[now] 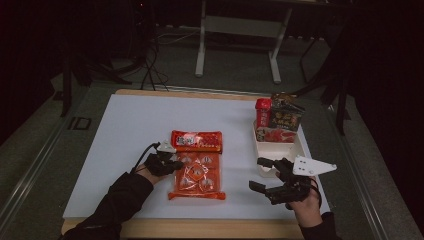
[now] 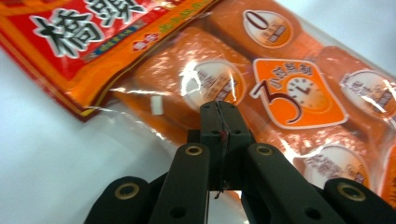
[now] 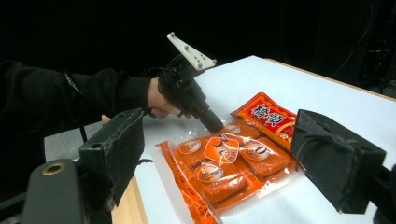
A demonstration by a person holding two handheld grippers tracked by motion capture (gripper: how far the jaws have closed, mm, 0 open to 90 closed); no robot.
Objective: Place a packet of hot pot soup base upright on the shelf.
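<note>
Left gripper [image 2: 219, 109] jaws closed, tip on orange snack bag [image 2: 261, 88]; right gripper [image 1: 261, 174] wide, apart.

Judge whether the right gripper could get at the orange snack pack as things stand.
Probably yes. The right gripper has open jaws facing the orange snack pack, with bare white table between. The shut left gripper rests on the pack's far edge.

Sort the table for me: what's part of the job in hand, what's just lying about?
In the job:
- orange snack bag
- left gripper, fingers shut, tips at the bag's left edge
- right gripper, open, off to the bag's right

Lying about:
- white tray
- red can
- dark packets
</note>
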